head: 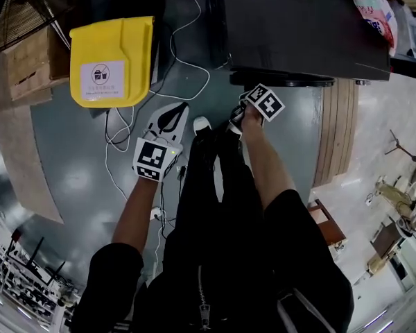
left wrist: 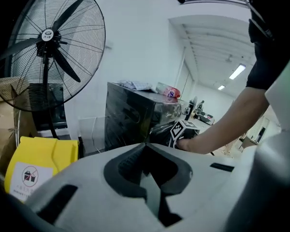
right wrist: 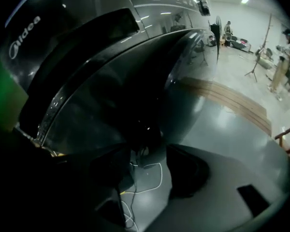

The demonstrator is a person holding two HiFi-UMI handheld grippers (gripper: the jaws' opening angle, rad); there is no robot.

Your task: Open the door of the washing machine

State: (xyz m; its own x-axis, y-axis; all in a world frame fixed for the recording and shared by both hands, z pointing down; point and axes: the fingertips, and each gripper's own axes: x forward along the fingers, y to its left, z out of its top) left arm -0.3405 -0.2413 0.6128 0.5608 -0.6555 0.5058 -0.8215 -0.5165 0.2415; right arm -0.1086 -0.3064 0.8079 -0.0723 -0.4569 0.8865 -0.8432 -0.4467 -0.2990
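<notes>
Washer (head: 298, 33) at the head view's top, its dark door (right wrist: 130, 81) just ahead of my right gripper (right wrist: 147, 170), jaws wide, only floor (right wrist: 217, 124) and cable (right wrist: 157, 178) between; my left gripper (left wrist: 147, 166) closed, empty, near yellow bin (head: 111, 61)

The brand "Midea" stands in pale letters on the glossy dark washing machine (right wrist: 87, 57), at its front's upper left corner. The yellow plastic bin (head: 121, 44) carries a white label (head: 101, 75) with a circled bin pictogram; its print is unreadable.

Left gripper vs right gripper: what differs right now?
Left gripper has its jaws together and empty. Right gripper has its jaws apart, with only floor and cable showing between. Right gripper is close up at the washing machine door. Left gripper hangs back, nearer the yellow bin. Both carry a marker cube.
</notes>
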